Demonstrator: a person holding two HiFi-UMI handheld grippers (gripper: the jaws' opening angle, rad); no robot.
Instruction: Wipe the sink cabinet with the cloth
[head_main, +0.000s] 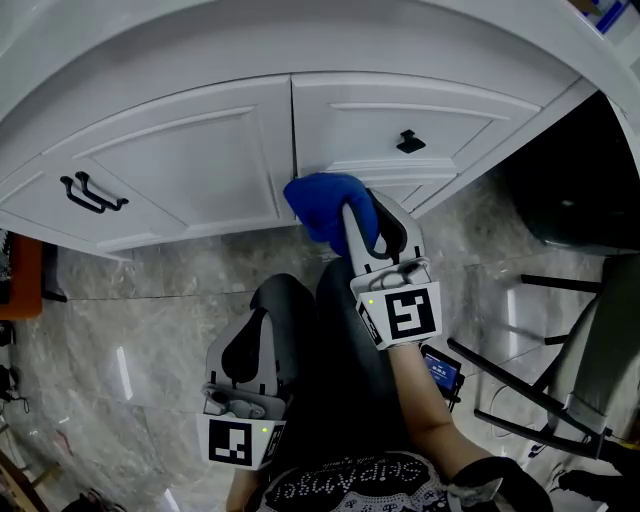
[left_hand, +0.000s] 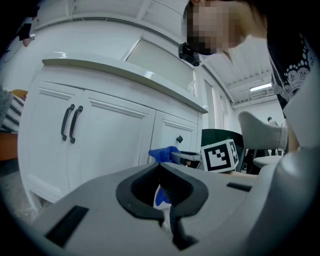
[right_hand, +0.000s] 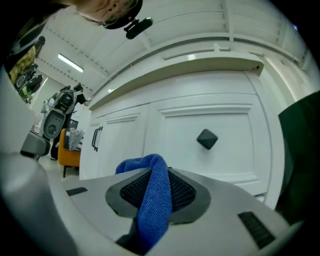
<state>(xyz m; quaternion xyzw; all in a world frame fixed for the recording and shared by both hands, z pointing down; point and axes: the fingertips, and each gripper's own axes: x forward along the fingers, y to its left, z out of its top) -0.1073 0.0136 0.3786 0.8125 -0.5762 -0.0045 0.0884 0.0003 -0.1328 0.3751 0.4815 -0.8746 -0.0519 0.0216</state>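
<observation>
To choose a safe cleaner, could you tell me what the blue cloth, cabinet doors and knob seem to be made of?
Blue cloth: soft textile, probably microfibre; fine ribbed weave, matte. Cabinet doors: probably painted wood or board; smooth white satin surface, moulded panels. Knob: dark, matte, faceted; metal or plastic, cannot tell.

The cloth (head_main: 322, 200) is blue, with a fine woven texture, and bunched into a soft lump. It sits just above the middle of the head view, pinched between the jaws of the right claw (head_main: 368, 222). One fold rises out of the jaws and droops over them in the lower middle of the right gripper view (right_hand: 154, 200).

The sink cabinet (head_main: 200, 150) is white with framed panel doors and fills the upper half of the head view. Two black bar handles (head_main: 95, 193) are at the left and a black square knob (head_main: 410, 142) is right of centre. The cloth lies over the lower edge, at the seam between two doors. Whether it touches the cabinet cannot be told.
</observation>
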